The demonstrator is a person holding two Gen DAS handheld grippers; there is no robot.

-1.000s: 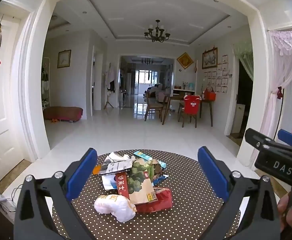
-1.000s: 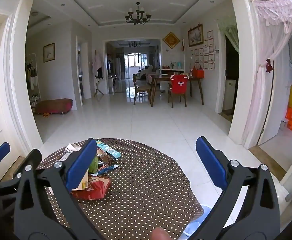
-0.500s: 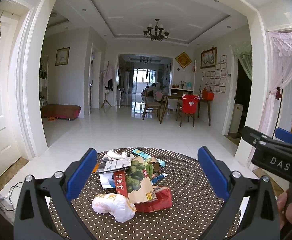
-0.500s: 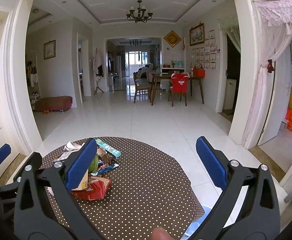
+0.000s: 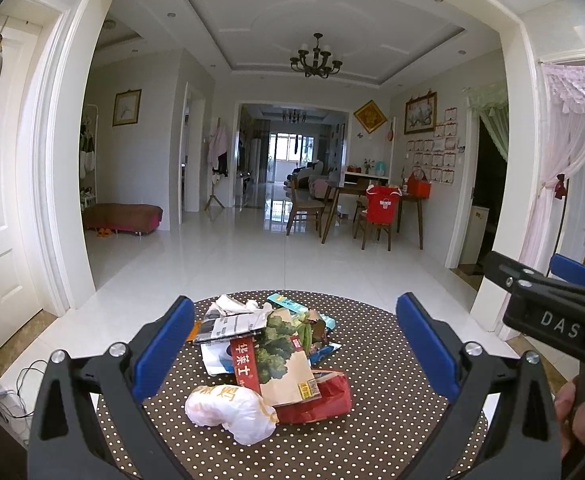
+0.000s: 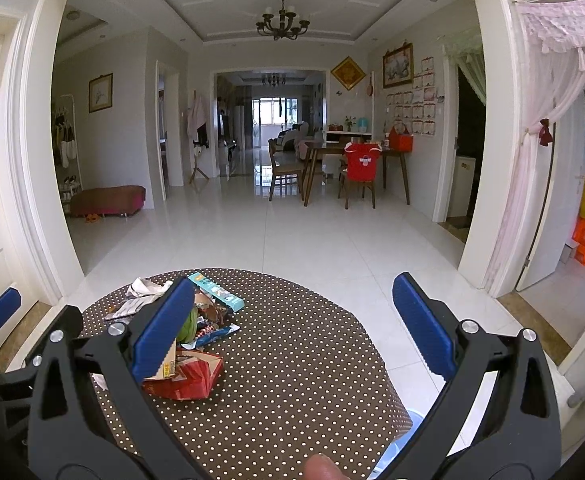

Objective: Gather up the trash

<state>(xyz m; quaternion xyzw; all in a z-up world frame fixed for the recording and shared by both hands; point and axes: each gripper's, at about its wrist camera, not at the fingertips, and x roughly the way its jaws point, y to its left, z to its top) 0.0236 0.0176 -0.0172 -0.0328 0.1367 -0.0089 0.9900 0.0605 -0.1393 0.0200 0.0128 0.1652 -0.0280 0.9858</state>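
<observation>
A pile of trash lies on a round brown polka-dot table [image 5: 376, 364]: a white crumpled bag [image 5: 228, 406], a red wrapper [image 5: 324, 398], a paper bag printed with broccoli [image 5: 282, 354], newspaper [image 5: 228, 324] and a teal packet [image 5: 286, 303]. My left gripper [image 5: 296, 350] is open and empty, held above the table with the pile between its fingers. My right gripper [image 6: 292, 326] is open and empty, over the table to the right of the pile; the red wrapper [image 6: 188, 378] and teal packet [image 6: 216, 292] show beside its left finger.
The right gripper's body [image 5: 548, 312] shows at the right edge of the left view. A pale blue container [image 6: 408, 420] sits on the floor under the table's right edge. White tiled floor [image 6: 304, 236] stretches ahead to a dining table with chairs [image 6: 352, 168].
Both views have shifted slightly: the room sits a little higher and the table a little nearer. Both grippers stay open and the trash has not moved.
</observation>
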